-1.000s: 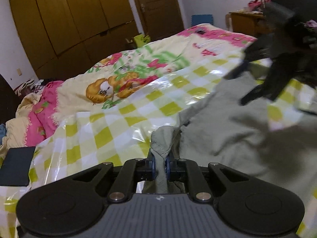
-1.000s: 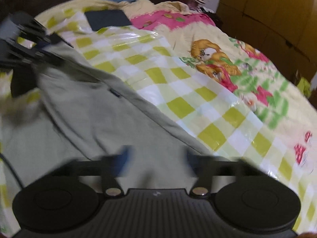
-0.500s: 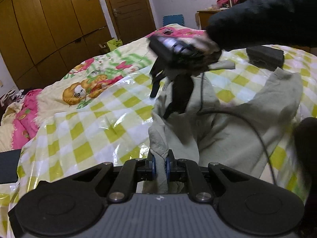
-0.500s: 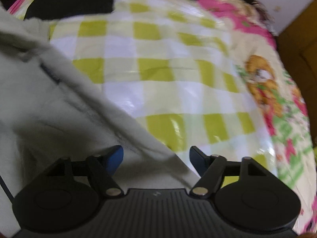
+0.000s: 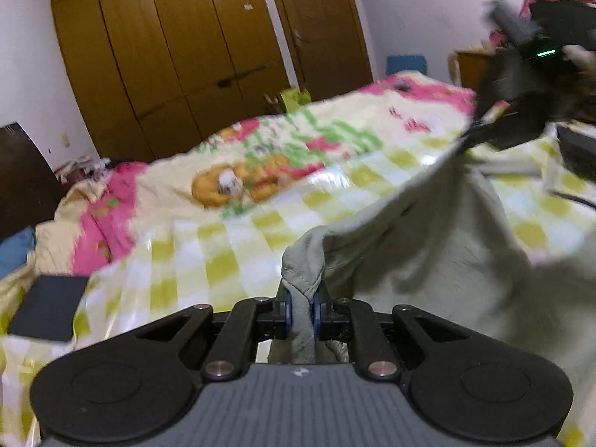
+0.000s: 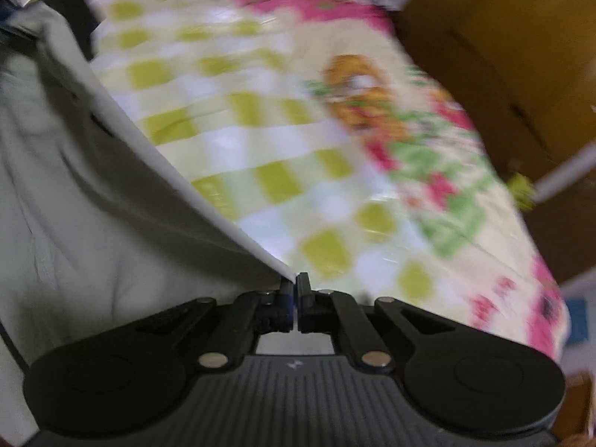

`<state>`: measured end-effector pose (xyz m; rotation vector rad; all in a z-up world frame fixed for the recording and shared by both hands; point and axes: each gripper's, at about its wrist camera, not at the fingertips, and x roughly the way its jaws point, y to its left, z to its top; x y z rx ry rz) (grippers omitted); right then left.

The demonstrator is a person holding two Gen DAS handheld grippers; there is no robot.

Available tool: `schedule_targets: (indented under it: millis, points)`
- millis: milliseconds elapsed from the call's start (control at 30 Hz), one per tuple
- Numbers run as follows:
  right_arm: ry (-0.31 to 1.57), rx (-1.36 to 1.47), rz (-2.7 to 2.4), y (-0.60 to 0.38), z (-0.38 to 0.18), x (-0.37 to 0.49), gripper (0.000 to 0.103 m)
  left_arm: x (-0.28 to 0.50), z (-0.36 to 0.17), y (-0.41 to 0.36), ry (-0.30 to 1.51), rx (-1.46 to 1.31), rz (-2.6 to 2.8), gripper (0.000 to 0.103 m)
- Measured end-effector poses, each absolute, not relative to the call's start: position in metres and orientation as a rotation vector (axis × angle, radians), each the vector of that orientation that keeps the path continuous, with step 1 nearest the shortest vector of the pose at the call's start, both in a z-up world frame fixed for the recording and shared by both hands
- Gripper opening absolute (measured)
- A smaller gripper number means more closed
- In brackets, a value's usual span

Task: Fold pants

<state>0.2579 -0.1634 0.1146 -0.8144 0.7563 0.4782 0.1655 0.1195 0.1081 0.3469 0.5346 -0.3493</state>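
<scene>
The grey-green pants [image 5: 428,246] hang stretched between my two grippers above the bed. My left gripper [image 5: 301,309] is shut on a bunched corner of the pants. In the right wrist view the pants [image 6: 93,223] fill the left side, with a taut edge running down to my right gripper [image 6: 296,298], which is shut on that edge. The right gripper also shows blurred in the left wrist view [image 5: 521,111], lifted at the upper right with the fabric edge rising to it.
The bed has a yellow-and-white checked plastic sheet [image 5: 208,260] over a cartoon-print quilt [image 5: 260,175]. A dark flat object [image 5: 48,309] lies at the left edge. Brown wardrobes [image 5: 186,56] stand behind. Another dark object [image 5: 577,152] lies at the far right.
My right gripper has shut on the pants edge; it was open half a second ago. It has risen up and to the right, pulling the fabric taut. My left gripper keeps its hold.
</scene>
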Motion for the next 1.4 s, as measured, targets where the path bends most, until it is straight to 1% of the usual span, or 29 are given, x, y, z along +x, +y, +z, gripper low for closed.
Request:
schedule_targets:
  millis: [133, 200, 267, 367, 533, 600, 633, 700, 767, 867, 933, 1000, 1100, 1233, 1300, 1333, 1400]
  points:
    - [0.694, -0.754, 0.385, -0.18, 0.163, 0.216, 0.001, 0.185, 0.117, 0.103, 0.468, 0.367, -0.329, 0.028]
    - [0.675, -0.745, 0.38, -0.176, 0.174, 0.185, 0.001, 0.181, 0.117, 0.1, 0.457, 0.39, -0.327, 0.028]
    - [0.67, -0.75, 0.403, -0.168, 0.173, 0.152, 0.001, 0.168, 0.111, 0.101, 0.454, 0.413, -0.327, 0.028]
    - [0.713, -0.725, 0.484, -0.151, 0.143, 0.1, 0.001, 0.134, 0.091, 0.113, 0.492, 0.439, -0.333, 0.028]
    - [0.889, -0.654, 0.639, -0.12, 0.059, 0.048, 0.001, 0.071, 0.047, 0.138, 0.59, 0.47, -0.308, 0.029]
    - [0.946, -0.596, 0.637, -0.115, 0.031, 0.043, 0.001, 0.056, 0.031, 0.144, 0.632, 0.471, -0.295, 0.03]
    - [0.979, -0.561, 0.62, -0.116, 0.019, 0.044, 0.003, 0.051, 0.024, 0.147, 0.652, 0.461, -0.288, 0.032]
    - [1.004, -0.521, 0.603, -0.115, 0.009, 0.038, 0.006, 0.043, 0.015, 0.151, 0.671, 0.44, -0.276, 0.035]
    - [0.983, -0.542, 0.585, -0.115, 0.01, 0.033, 0.007, 0.034, 0.011, 0.154, 0.67, 0.43, -0.266, 0.039]
    - [0.963, -0.615, 0.581, -0.112, 0.013, 0.029, 0.012, 0.023, 0.009, 0.158, 0.675, 0.426, -0.267, 0.041]
    - [0.968, -0.628, 0.568, -0.113, 0.013, 0.03, 0.019, 0.014, 0.008, 0.159, 0.676, 0.448, -0.263, 0.048]
    - [0.963, -0.629, 0.567, -0.114, 0.014, 0.031, 0.021, 0.005, 0.007, 0.162, 0.684, 0.473, -0.252, 0.053]
    - [0.944, -0.64, 0.57, -0.113, 0.012, 0.017, 0.021, -0.001, 0.003, 0.169, 0.71, 0.474, -0.221, 0.054]
    - [0.917, -0.655, 0.553, -0.109, 0.008, 0.016, 0.024, 0.001, 0.007, 0.167, 0.673, 0.441, -0.193, 0.054]
    - [0.906, -0.65, 0.546, -0.107, 0.009, 0.02, 0.026, 0.003, 0.011, 0.159, 0.644, 0.482, -0.195, 0.054]
    - [0.896, -0.654, 0.545, -0.106, 0.01, 0.022, 0.029, 0.003, 0.011, 0.155, 0.632, 0.523, -0.196, 0.054]
    - [0.879, -0.673, 0.548, -0.106, 0.01, 0.024, 0.03, 0.001, 0.011, 0.15, 0.624, 0.583, -0.209, 0.054]
